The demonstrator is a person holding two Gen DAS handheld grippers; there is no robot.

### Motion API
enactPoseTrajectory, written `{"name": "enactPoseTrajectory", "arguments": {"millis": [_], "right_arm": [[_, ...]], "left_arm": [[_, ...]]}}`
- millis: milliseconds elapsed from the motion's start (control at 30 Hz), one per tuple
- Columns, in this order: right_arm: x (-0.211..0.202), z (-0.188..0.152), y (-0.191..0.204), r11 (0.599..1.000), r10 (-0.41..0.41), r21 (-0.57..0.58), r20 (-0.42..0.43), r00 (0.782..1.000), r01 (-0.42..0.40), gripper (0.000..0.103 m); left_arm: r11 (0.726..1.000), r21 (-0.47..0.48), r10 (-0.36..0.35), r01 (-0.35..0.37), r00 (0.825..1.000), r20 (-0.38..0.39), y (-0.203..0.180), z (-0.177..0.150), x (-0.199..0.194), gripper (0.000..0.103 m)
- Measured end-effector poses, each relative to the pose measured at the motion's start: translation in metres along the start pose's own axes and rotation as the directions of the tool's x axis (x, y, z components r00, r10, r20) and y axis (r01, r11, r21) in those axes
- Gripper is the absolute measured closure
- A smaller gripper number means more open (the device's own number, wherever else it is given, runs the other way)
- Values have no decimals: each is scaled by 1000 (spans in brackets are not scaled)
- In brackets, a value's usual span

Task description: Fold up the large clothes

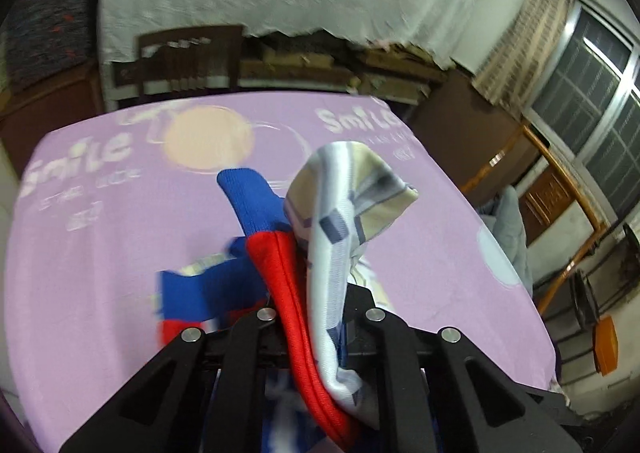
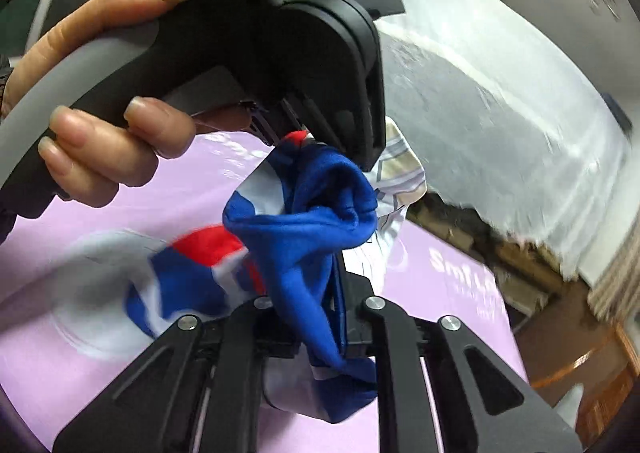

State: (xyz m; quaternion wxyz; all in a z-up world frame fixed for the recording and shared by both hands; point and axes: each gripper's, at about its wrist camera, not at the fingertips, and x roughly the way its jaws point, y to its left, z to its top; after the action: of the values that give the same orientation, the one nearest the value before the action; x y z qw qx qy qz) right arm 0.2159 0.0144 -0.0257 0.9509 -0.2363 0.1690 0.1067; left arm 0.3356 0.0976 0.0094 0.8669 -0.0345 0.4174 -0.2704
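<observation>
Between your left tongs (image 1: 316, 317) and right tongs (image 2: 320, 313), both clamped on it, the red, blue and patterned white knit garment (image 1: 280, 261) hangs above the lilac printed sheet (image 1: 100, 245); you're mid-lift, so next spread it flat.

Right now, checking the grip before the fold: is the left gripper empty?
No, the left gripper is shut on bunched red, blue and patterned garment cloth.

Bunched garment (image 1: 320, 253) hides both grippers' fingers; the lilac sheet's (image 1: 100, 233) lettering is motion-blurred.
</observation>
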Motion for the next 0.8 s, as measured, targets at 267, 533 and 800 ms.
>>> {"name": "enactPoseTrajectory", "arguments": {"millis": [267,533,800], "right_arm": [[47,19,85,977,116,-163,-123,986,-135,90],[93,-4,113,964,54,-239,-258,965,-118,89],[83,-4,118,972,88,-189,-258,962,-140,76]], "left_arm": [[975,-224,7,-11,1000,-16,113,-60,-7,91],[931,-343,-140,125,990,-19,166,-96,32,86],[925,-377,-54,50,999,0,175,-96,17,58]]}}
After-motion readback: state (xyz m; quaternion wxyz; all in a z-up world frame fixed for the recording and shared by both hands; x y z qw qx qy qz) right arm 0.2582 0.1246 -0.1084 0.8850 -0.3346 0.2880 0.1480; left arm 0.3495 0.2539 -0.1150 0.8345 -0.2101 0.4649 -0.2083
